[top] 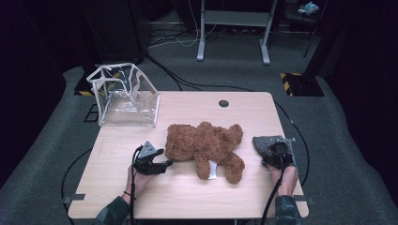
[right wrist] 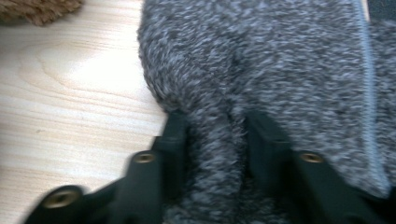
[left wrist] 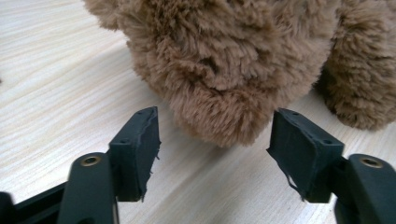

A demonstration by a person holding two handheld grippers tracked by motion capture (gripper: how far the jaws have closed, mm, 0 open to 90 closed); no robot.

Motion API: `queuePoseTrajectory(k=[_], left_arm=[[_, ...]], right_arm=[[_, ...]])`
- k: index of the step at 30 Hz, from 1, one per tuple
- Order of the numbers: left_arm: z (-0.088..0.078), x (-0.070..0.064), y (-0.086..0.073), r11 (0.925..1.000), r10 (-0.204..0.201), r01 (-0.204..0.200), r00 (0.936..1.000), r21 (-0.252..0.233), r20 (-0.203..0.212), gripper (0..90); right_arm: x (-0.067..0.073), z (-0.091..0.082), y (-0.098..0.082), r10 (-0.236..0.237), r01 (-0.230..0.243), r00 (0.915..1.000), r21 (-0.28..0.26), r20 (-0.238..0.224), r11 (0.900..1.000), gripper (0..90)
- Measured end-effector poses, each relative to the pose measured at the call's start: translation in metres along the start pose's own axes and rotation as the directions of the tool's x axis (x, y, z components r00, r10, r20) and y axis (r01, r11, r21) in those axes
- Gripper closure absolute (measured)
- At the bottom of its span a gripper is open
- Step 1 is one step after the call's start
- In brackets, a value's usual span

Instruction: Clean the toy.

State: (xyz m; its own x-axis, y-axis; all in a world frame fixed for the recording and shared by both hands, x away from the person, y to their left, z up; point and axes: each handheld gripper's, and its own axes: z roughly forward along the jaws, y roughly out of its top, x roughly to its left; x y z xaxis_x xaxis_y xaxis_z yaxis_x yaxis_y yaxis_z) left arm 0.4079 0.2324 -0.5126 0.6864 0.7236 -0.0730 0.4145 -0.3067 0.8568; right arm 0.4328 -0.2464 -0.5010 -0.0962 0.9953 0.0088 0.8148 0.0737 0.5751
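Brown plush covers the teddy bear (top: pixel 206 147) lying across the middle of the pale wooden worktop (top: pixel 187 197), with a small white tag (top: pixel 212 169) showing between its lower limbs. A clear plastic bag with white edging (top: pixel 124 96) stands at the far left corner of the worktop, well apart from the bear. A dark round hole (top: pixel 224 103) sits near the far edge. Beyond the worktop, grey carpet carries black cables and the legs of a grey metal frame (top: pixel 233 28).

A grey knitted cloth (top: pixel 265 143) lies near the right edge, just beside the bear's right end. Nothing lies between either gripper and the thing it faces.

The left gripper (top: pixel 162 164) rests low at the bear's left end, pointing rightward toward it, with the person's hand (top: pixel 138 180) behind it. In the left gripper view the fingers (left wrist: pixel 140 149) stand apart on either side of a rounded furry part of the bear (left wrist: pixel 224 70), not pressing it.

The right gripper (top: pixel 277 152) points away from the person, hand (top: pixel 284 180) below it. In the right gripper view its fingers (right wrist: pixel 173 135) are clenched on a raised fold of the grey cloth (right wrist: pixel 261 60).
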Motion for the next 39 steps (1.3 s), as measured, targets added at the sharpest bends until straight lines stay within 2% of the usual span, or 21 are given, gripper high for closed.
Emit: queuePoseTrajectory(k=[4, 5, 6, 10, 11, 13, 16, 18, 20, 21, 25, 27, 34, 39], left_arm=[[0.0, -0.001, 0.001, 0.9999, 0.008, -0.008, 0.9999, -0.011, -0.01, 44.4], [-0.001, -0.001, 0.001, 0.9999, 0.011, -0.011, 0.9999, -0.011, -0.001, 46.9], [0.0, -0.002, 0.001, 0.9998, 0.014, -0.014, 0.9999, -0.015, 0.0, 49.6], [0.002, -0.001, -0.001, 0.9994, 0.021, -0.021, 0.9997, -0.028, 0.007, 58.0], [0.002, 0.0, -0.002, 0.9994, 0.016, -0.016, 0.9998, -0.031, 0.011, 60.1], [0.001, 0.001, -0.003, 0.9993, 0.01, -0.009, 0.9998, -0.037, 0.016, 63.3], [0.002, 0.004, -0.005, 0.9987, -0.013, 0.014, 0.9995, -0.049, 0.028, 68.1], [0.002, 0.005, -0.008, 0.9983, 0.001, 0.0, 0.9998, -0.058, 0.021, 70.5], [0.003, 0.004, -0.009, 0.999, 0.004, -0.003, 0.9995, -0.045, 0.03, 72.7], [0.003, 0.003, -0.009, 0.9986, 0.011, -0.01, 0.9997, -0.053, 0.02, 73.4], [0.003, 0.002, -0.01, 0.9979, 0.024, -0.023, 0.9996, -0.06, 0.015, 75.2], [0.003, 0.003, -0.01, 0.9978, 0.026, -0.025, 0.9995, -0.061, 0.016, 75.5], [0.003, 0.003, -0.01, 0.9973, 0.031, -0.03, 0.9994, -0.068, 0.015, 75.5], [0.002, 0.004, -0.01, 0.9974, 0.038, -0.037, 0.9991, -0.062, 0.02, 75.5]], right_arm=[[-0.004, -0.001, -0.001, -0.004, 0.004, 0.9999, -0.012, -0.01, 1.0, 75.7], [-0.003, -0.002, -0.002, 0.012, -0.012, 0.9999, -0.008, -0.011, 1.0, 76.6], [-0.004, -0.002, -0.002, -0.004, 0.004, 0.9999, -0.02, -0.012, 1.0, 77.1], [-0.004, -0.009, -0.003, 0.027, -0.028, 0.9989, -0.036, -0.038, 0.999, 78.0], [-0.005, -0.012, -0.003, 0.017, -0.019, 0.9989, -0.052, -0.045, 0.998, 78.0], [-0.002, -0.019, -0.002, 0.019, -0.023, 0.9983, -0.064, -0.055, 0.998, 78.0], [0.002, -0.033, 0.002, -0.002, -0.005, 0.9974, -0.099, -0.072, 0.995, 78.0], [0.006, -0.044, 0.006, -0.016, 0.006, 0.9963, -0.124, -0.084, 0.992, 78.0], [0.012, -0.055, 0.01, -0.037, 0.021, 0.9943, -0.149, -0.1, 0.989, 78.0], [0.015, -0.06, 0.012, -0.052, 0.034, 0.9931, -0.163, -0.106, 0.986, 78.0], [0.035, -0.08, 0.022, -0.115, 0.086, 0.9845, -0.213, -0.132, 0.973, 78.0], [0.048, -0.09, 0.027, -0.151, 0.114, 0.9777, -0.24, -0.146, 0.964, 78.0], [0.089, -0.113, 0.044, -0.266, 0.203, 0.9468, -0.307, -0.181, 0.93, 78.0], [0.114, -0.119, 0.056, -0.316, 0.236, 0.9267, -0.336, -0.204, 0.912, 78.0]])
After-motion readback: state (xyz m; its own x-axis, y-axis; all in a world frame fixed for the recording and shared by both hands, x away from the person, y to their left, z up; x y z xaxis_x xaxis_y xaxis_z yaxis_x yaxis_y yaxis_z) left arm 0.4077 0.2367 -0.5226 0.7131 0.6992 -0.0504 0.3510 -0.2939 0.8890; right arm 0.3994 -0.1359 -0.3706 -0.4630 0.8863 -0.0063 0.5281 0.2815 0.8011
